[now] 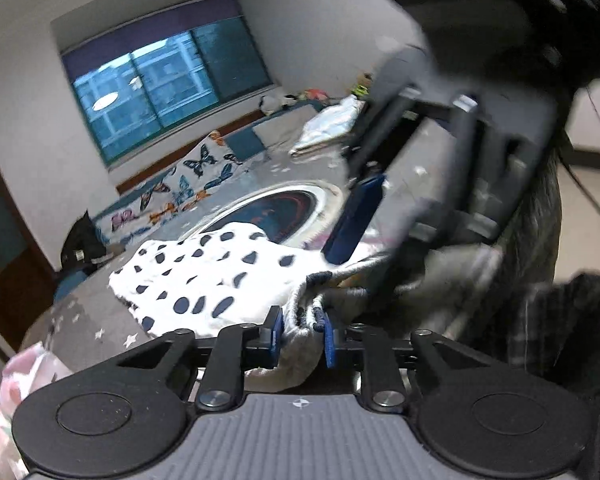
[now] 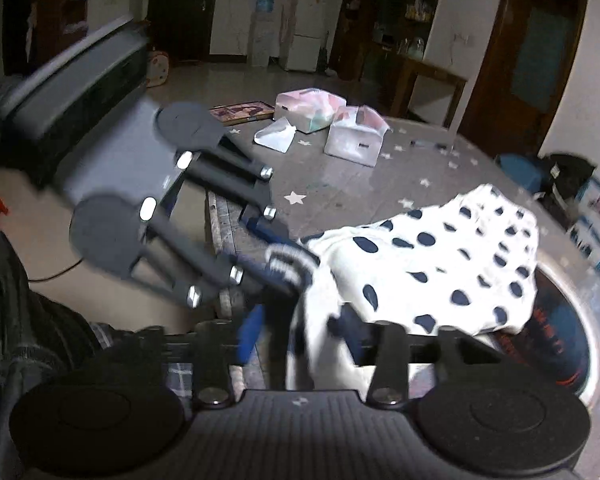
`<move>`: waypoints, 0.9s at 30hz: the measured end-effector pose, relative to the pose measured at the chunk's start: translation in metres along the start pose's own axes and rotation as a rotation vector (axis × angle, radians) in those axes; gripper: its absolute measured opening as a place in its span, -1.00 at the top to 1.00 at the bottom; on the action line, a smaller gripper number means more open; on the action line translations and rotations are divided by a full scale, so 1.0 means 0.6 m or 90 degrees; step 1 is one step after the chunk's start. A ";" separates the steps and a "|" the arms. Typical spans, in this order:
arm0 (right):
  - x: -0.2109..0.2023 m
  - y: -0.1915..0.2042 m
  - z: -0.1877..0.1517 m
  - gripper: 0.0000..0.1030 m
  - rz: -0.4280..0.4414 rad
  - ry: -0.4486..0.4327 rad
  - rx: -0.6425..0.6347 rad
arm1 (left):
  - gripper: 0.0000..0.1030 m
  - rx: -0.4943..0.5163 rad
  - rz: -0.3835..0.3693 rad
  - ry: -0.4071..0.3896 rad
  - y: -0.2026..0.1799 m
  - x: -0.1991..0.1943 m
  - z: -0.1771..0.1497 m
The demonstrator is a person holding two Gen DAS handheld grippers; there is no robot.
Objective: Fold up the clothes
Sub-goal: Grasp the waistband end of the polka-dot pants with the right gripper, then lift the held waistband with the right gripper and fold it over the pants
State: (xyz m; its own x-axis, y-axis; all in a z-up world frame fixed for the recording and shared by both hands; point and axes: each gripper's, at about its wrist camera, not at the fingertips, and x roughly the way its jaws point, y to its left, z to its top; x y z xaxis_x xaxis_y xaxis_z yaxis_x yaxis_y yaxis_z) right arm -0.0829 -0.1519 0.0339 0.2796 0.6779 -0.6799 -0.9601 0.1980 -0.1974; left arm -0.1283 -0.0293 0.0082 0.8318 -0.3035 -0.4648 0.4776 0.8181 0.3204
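A white garment with navy dots (image 1: 204, 276) (image 2: 440, 264) lies spread on a grey star-print cover (image 1: 80, 320) (image 2: 340, 184). My left gripper (image 1: 302, 336) is shut on a bunched edge of it with a navy-striped cuff (image 1: 320, 280). In the right wrist view the left gripper (image 2: 284, 264) comes in from the left, blurred, pinching that cuff. My right gripper (image 2: 300, 332) stands open with a fold of white cloth hanging between its fingers, apart from the left pad. One of its blue fingers (image 1: 354, 220) shows blurred above the garment in the left wrist view.
A round dark print with a white rim (image 1: 284, 208) (image 2: 556, 340) lies partly under the garment. Translucent boxes (image 2: 310, 110) (image 2: 356, 140) and a picture frame (image 2: 242, 112) sit at the far end. A butterfly-print cloth (image 1: 188, 184) and folded laundry (image 1: 328, 128) lie beyond. A plaid sleeve (image 1: 560, 320) is at the right.
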 end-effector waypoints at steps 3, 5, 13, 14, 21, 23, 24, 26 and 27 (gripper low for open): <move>0.002 0.011 -0.004 -0.01 -0.038 -0.005 -0.047 | 0.58 -0.044 -0.016 -0.010 0.027 -0.005 0.015; 0.011 0.016 -0.005 -0.02 -0.071 -0.012 -0.073 | 0.59 -0.067 -0.024 -0.012 0.041 -0.005 0.023; 0.050 0.002 0.006 0.63 -0.091 -0.019 -0.068 | 0.50 -0.104 -0.049 -0.006 0.061 -0.011 0.033; 0.048 -0.002 0.006 0.66 -0.082 -0.020 -0.057 | 0.48 -0.104 -0.052 -0.005 0.063 -0.014 0.033; 0.003 0.002 0.009 0.71 -0.045 -0.041 -0.055 | 0.22 -0.121 -0.064 -0.045 0.099 -0.063 0.045; -0.008 0.004 0.010 0.71 -0.036 -0.038 -0.059 | 0.24 -0.134 -0.053 -0.069 0.121 -0.078 0.052; -0.013 0.007 0.008 0.71 -0.030 -0.035 -0.061 | 0.24 -0.146 -0.049 -0.081 0.133 -0.084 0.054; -0.023 0.014 0.004 0.71 -0.019 -0.028 -0.064 | 0.25 -0.175 -0.031 -0.092 0.154 -0.089 0.057; -0.029 0.019 0.002 0.71 -0.012 -0.025 -0.069 | 0.30 -0.187 -0.023 -0.092 0.162 -0.087 0.057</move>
State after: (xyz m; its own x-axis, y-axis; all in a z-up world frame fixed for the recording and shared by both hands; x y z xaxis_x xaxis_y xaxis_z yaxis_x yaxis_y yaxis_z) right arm -0.0987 -0.1606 0.0444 0.2953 0.7025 -0.6475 -0.9486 0.1348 -0.2864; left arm -0.1156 0.0495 0.0920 0.8574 -0.3839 -0.3428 0.4227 0.9052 0.0437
